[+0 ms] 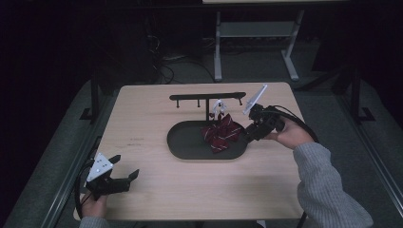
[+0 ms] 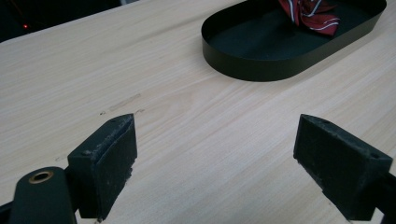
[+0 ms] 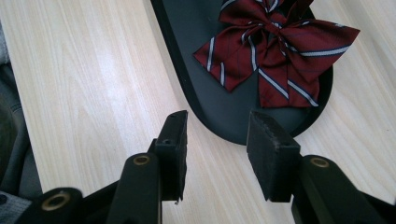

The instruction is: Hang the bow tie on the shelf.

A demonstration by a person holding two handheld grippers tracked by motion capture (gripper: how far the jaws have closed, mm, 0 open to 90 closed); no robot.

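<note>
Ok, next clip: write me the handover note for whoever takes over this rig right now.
Left gripper: open, holding nothing, low over the near left of the table.
Right gripper: open, holding nothing, jaws at the tray's right end, aimed at the bow tie.
Bow tie: dark red with stripes, in the right half of the black oval tray, below the black hanger rack.
Done: the bow tie lies in the tray, ungripped.
Left: likely close in and grasp it.

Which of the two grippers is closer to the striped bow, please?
The right gripper, at the tray's right end beside the red striped bow; the left gripper sits open near the table's front left corner.
</note>
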